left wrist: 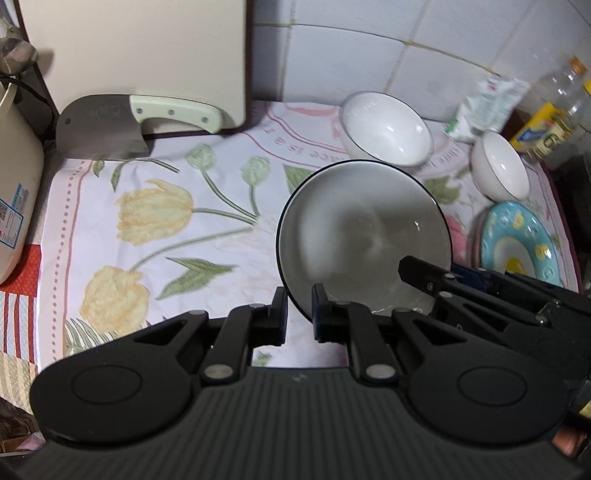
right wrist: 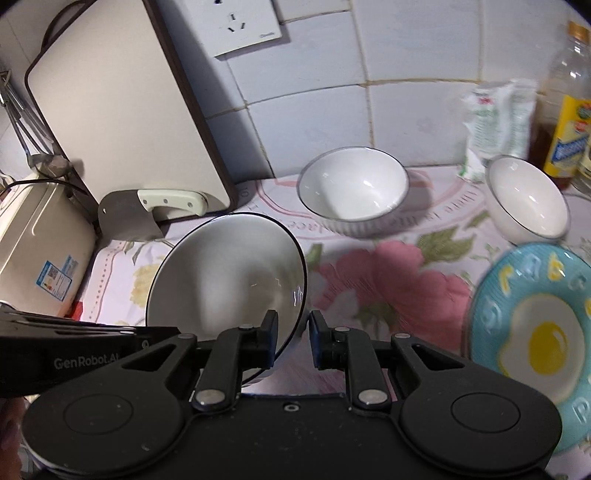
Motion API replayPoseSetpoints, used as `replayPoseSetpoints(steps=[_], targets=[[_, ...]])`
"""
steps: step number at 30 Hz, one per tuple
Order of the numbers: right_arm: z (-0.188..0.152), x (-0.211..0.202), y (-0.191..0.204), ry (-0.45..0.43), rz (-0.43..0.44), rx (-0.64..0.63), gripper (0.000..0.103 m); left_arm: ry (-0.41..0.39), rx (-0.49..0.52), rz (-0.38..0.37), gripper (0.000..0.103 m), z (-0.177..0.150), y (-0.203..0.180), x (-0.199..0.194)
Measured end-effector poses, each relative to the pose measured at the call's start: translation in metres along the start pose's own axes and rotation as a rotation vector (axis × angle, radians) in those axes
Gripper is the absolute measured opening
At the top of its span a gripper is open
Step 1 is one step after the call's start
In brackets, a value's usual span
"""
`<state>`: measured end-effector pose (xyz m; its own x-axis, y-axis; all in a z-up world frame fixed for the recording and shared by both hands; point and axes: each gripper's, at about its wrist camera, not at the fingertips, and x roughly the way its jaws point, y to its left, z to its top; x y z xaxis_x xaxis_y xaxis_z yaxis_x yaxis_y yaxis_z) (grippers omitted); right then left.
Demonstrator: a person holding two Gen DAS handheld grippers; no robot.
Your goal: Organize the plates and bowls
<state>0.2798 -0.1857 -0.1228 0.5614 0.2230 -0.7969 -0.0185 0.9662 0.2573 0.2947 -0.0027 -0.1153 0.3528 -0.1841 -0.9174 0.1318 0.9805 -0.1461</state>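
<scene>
both the left gripper [left wrist: 298,314] and right gripper [right wrist: 293,339] pinch opposite rims of the black-rimmed bowl [left wrist: 364,236], frame centre above the floral cloth [left wrist: 166,221]; glazed, stiff, breakable, likely slippery, so rim holds suit.

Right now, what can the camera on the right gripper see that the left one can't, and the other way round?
Only the right wrist view shows the wall socket and the plate's fried-egg picture in full. Only the left wrist view shows the yellow tulips on the cloth. Both show the black-rimmed bowl pinched at opposite rims by the left gripper and right gripper, two white bowls, the cleaver and the blue plate.
</scene>
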Motion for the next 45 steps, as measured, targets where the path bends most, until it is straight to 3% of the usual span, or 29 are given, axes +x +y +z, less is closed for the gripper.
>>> replayPoseSetpoints(steps=[14, 25, 37, 45], targets=[[-0.030, -0.007, -0.051, 0.034, -0.009, 0.055, 0.022, 0.018, 0.023, -0.017, 0.011, -0.030, -0.043, 0.021], [-0.037, 0.019, -0.066, 0.105, 0.008, 0.037, 0.022, 0.064, -0.040, -0.018, 0.011, -0.039, -0.042, 0.056], [-0.037, 0.020, -0.072, 0.122, 0.054, 0.026, 0.025, 0.059, -0.076, -0.026, 0.011, -0.042, -0.040, 0.055], [-0.036, -0.008, -0.076, 0.034, 0.122, -0.027, 0.030, 0.088, -0.087, -0.074, 0.013, -0.048, -0.034, 0.044]])
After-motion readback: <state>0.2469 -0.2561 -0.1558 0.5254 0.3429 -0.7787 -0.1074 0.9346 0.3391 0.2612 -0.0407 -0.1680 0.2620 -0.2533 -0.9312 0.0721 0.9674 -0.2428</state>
